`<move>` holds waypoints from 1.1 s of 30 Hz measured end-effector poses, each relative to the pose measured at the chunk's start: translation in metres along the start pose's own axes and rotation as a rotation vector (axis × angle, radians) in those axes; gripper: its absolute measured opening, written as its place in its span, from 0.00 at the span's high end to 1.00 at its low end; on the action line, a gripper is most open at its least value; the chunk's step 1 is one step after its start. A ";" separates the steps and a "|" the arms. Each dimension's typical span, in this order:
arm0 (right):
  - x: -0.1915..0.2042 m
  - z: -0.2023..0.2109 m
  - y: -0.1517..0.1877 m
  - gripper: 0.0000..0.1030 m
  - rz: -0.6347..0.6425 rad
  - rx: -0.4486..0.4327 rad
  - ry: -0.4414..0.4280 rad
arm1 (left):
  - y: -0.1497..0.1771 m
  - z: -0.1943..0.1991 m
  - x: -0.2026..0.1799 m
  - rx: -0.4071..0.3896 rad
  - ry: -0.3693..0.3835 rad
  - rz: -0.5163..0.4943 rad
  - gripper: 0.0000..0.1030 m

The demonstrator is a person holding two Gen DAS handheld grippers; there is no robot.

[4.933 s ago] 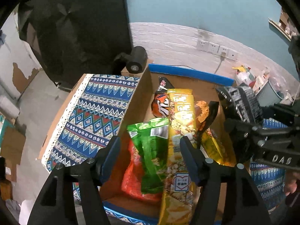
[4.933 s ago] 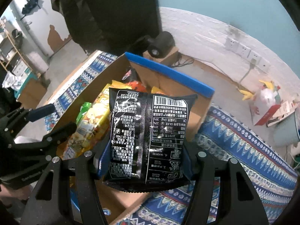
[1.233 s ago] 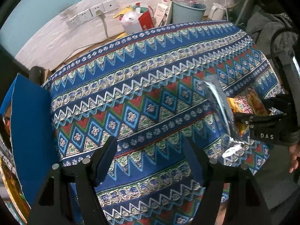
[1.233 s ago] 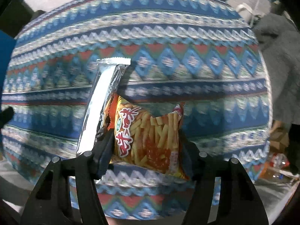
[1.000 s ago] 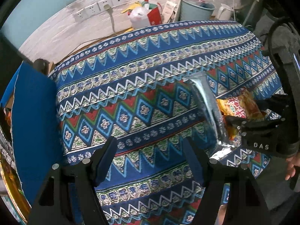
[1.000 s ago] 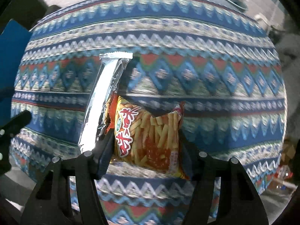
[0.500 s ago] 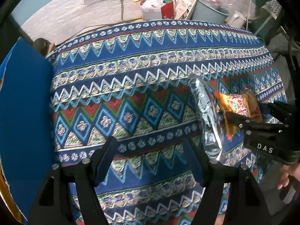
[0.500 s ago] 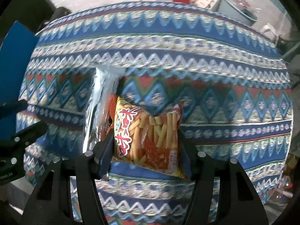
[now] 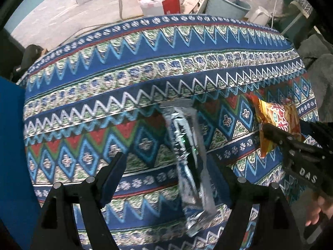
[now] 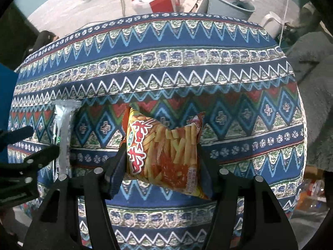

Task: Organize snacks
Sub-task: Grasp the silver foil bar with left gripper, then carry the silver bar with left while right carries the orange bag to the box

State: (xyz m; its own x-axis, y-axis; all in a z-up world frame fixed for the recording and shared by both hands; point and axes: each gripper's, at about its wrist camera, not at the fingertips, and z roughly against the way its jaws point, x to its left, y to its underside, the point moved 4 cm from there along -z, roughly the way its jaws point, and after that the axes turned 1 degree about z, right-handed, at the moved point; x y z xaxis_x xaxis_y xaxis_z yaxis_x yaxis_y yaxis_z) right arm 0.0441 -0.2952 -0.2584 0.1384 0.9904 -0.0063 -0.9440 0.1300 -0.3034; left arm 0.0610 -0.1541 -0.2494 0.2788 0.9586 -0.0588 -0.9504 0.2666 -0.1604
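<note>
Fries bag (image 10: 164, 156) pinched btwn right gripper (image 10: 161, 177) fingers (upright).

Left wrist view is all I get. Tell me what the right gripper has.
Observer: The right gripper is shut on an orange packet printed with fries, with a pad on each side.
Operator: Describe the silver packet from that side.
Observer: In the right wrist view the silver packet shows edge-on. It is apart from the orange packet, at the tips of the left gripper. That gripper's jaws have just been opening with the silver packet between them.
</note>
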 end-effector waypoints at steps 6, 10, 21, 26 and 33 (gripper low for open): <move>-0.033 0.000 0.010 0.41 0.005 0.001 -0.019 | -0.004 -0.026 -0.024 0.022 -0.020 -0.029 0.22; -0.031 0.007 0.023 0.41 0.004 -0.004 -0.029 | -0.007 -0.032 -0.034 -0.002 -0.042 -0.064 0.23; -0.020 0.019 0.008 0.41 0.013 -0.023 -0.044 | -0.007 -0.017 -0.029 -0.064 -0.044 -0.120 0.69; -0.005 0.031 0.004 0.41 0.032 -0.046 -0.039 | -0.008 0.007 -0.013 -0.117 -0.051 -0.128 0.69; 0.018 0.059 -0.009 0.41 0.049 -0.092 -0.059 | -0.007 0.048 0.006 -0.195 -0.045 -0.116 0.69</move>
State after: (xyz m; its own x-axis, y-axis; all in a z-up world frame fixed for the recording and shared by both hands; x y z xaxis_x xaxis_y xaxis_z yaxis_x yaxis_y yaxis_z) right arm 0.0375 -0.2759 -0.1999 0.0723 0.9969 0.0319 -0.9174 0.0790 -0.3901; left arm 0.0626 -0.1450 -0.2009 0.3736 0.9275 0.0142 -0.8667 0.3546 -0.3508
